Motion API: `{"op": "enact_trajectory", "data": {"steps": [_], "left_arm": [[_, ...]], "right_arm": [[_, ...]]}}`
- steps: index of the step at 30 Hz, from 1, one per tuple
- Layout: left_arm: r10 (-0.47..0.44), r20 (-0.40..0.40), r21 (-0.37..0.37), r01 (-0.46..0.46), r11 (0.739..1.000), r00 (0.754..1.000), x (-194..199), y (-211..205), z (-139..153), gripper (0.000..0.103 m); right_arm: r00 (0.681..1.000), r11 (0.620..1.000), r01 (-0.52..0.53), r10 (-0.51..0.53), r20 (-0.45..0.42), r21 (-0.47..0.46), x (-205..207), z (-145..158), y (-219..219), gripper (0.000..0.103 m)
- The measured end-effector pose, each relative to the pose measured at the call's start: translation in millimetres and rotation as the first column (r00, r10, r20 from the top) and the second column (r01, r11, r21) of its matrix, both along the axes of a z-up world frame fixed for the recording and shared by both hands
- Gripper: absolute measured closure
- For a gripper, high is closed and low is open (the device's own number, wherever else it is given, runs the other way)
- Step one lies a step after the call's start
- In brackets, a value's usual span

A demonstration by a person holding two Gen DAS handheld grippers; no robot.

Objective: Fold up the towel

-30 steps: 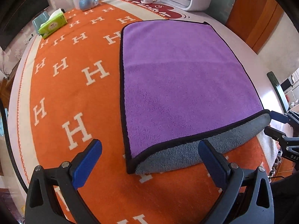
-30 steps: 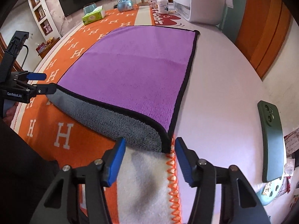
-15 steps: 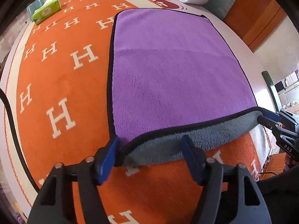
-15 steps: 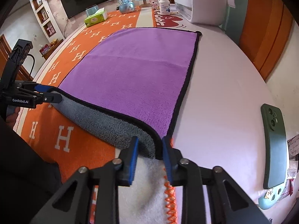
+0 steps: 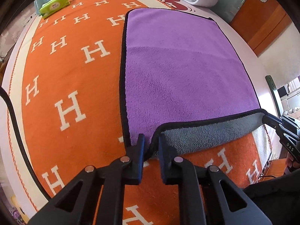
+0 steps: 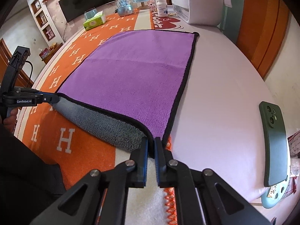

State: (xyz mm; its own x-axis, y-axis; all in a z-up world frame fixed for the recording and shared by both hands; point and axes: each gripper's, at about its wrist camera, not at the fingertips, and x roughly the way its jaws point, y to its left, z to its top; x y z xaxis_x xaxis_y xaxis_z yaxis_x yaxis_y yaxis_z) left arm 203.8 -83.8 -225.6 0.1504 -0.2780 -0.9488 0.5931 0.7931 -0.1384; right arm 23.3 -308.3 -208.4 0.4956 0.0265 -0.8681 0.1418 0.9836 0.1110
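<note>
A purple towel (image 5: 180, 75) with a grey underside and black trim lies flat on the table, also in the right wrist view (image 6: 135, 75). Its near edge is lifted and curled, showing grey. My left gripper (image 5: 151, 140) is shut on the towel's near left corner. My right gripper (image 6: 151, 142) is shut on the near right corner. Each gripper also shows in the other's view, the right one (image 5: 270, 120) and the left one (image 6: 54, 98), pinching the towel's ends.
An orange cloth with white H letters (image 5: 75, 75) covers the table's left part. A green phone (image 6: 274, 142) lies at the right. A tissue pack (image 6: 94, 21), snow globe (image 6: 124, 7), pill bottle (image 6: 162, 7) and white appliance (image 6: 202, 0) stand at the far end.
Both grippers moved in onto the towel's near corners and closed on them. The near edge has lifted slightly off the table.
</note>
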Motion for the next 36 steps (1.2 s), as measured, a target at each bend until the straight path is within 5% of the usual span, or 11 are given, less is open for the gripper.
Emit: {"op": "enact_trajectory", "data": {"steps": [13,23,36], "left_arm": [[0.007,-0.006,-0.006,-0.007,1.0,1.0,-1,6,8,0.097],[-0.006,0.009,-0.014,0.007,1.0,1.0,6,4,37,0.097],[-0.016,0.073,-0.086,0.022,0.996,0.997,41,-3,90,0.098]], "right_arm": [[1.0,1.0,0.009,-0.009,0.015,-0.004,-1,8,1,0.099],[0.998,1.0,0.023,-0.024,0.064,0.013,-2,31,1,0.099],[0.984,0.996,0.007,0.008,0.177,-0.083,33,78,-9,0.099]]}}
